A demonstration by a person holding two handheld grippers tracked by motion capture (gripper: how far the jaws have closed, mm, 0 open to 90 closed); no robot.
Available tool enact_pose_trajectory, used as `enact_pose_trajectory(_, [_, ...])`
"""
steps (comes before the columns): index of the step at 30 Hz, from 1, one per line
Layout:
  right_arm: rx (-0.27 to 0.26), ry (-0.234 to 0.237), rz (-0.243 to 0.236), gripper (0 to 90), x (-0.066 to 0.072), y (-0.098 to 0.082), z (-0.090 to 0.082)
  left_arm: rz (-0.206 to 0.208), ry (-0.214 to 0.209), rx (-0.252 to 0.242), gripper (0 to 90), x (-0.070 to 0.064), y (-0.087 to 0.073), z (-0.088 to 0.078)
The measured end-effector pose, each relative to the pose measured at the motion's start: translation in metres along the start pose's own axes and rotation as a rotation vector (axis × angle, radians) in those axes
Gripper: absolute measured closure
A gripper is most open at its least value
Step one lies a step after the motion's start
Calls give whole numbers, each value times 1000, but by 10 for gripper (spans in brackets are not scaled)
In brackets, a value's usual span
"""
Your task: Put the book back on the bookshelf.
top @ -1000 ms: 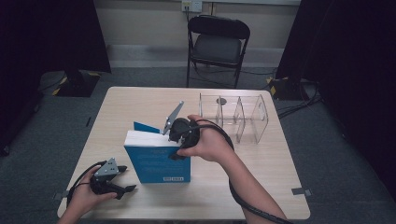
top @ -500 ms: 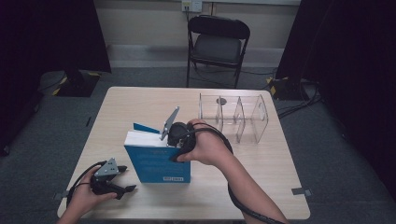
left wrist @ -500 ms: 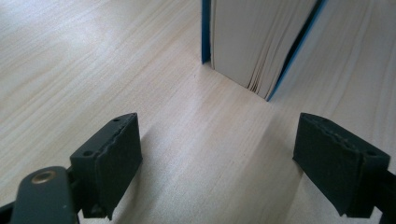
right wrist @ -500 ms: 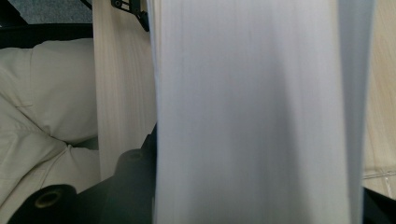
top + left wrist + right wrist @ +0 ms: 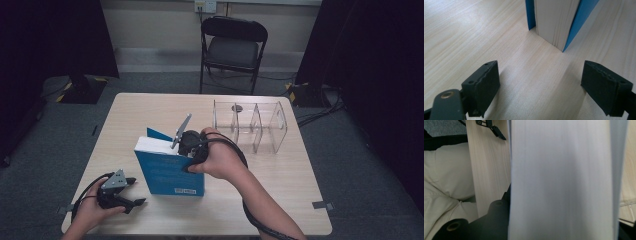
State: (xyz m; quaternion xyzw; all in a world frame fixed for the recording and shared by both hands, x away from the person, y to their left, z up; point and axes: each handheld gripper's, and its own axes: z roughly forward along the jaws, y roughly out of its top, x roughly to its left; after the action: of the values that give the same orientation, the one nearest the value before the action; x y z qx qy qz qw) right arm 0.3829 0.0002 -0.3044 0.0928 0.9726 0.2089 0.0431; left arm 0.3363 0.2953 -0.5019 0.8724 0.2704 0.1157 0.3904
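At the left of the high view, the left claw (image 5: 131, 192) rested on the pale wood-grain table (image 5: 150, 107) near its front edge, held in the person's left hand (image 5: 92, 215). Its jaws stood spread with nothing between them; in the left gripper view the left claw's ridged black pads (image 5: 484, 86) lay low over the bare tabletop, aimed at the book (image 5: 556, 22) a little way off.

The book (image 5: 167, 172) stood upright near the middle of the table, its long axis running up from the tabletop, its glossy blue cover facing the person and its white page block turned upward. It was a thick rectangular paperback, with the far cover flared slightly away from the pages.

The right claw (image 5: 186, 147) sat at the book's top right corner, with the right hand (image 5: 220, 160) wrapped around it. Its jaws had just been closing, and they appeared to pinch the book's pages, though that close view was blurred.

Farther right stood a clear plastic organizer (image 5: 252, 125) with upright dividers, apart from the book.
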Motion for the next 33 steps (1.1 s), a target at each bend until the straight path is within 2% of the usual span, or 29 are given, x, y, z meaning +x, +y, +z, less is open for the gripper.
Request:
enact_pose_trajectory(15, [-2,-12,18,611,9,-2,-2,-1,-7,1,136,0,0,0])
enact_pose_trajectory(20, [-5,-13,57,615,10,-2,-2,3,-13,4,121,0,0,1])
enact_pose_trajectory(29, [-17,-22,78,618,14,-3,-3,12,-25,11,79,-1,1,2])
enact_pose_trajectory(33, [-15,-13,112,618,13,-7,-6,13,-26,12,76,-1,1,2])
